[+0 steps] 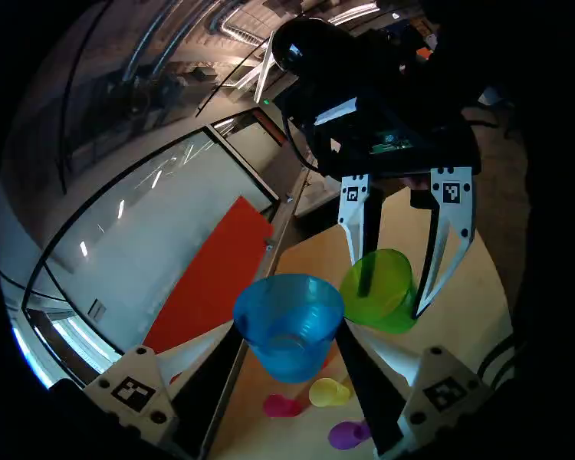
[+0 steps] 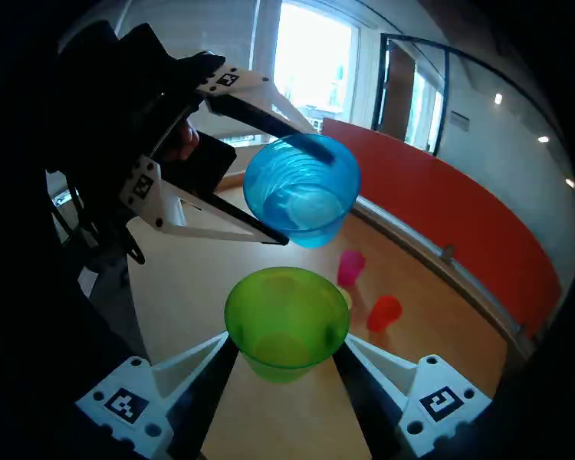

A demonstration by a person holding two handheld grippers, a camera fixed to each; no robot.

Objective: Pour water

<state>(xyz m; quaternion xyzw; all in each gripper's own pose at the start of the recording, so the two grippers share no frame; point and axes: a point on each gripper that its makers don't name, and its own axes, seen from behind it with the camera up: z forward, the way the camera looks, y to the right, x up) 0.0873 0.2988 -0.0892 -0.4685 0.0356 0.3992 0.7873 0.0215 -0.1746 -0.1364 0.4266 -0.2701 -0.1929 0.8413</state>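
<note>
Blue cup (image 1: 287, 307), centre of frame, clamped in left gripper (image 1: 287, 331); apparently holds water (image 2: 299, 211). Green cup (image 2: 286, 318), lower centre, clamped in right gripper (image 2: 287, 341), above tabletop (image 2: 180, 291). Advice: tip blue rim slowly over green mouth, keeping green level.

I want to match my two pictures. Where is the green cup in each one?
Left gripper view: the green cup is right of the middle, between the right tongs, farther off.
Right gripper view: it is low in the middle, between those same tongs.
Shared landmark: the blue cup, beside it in both.
</note>
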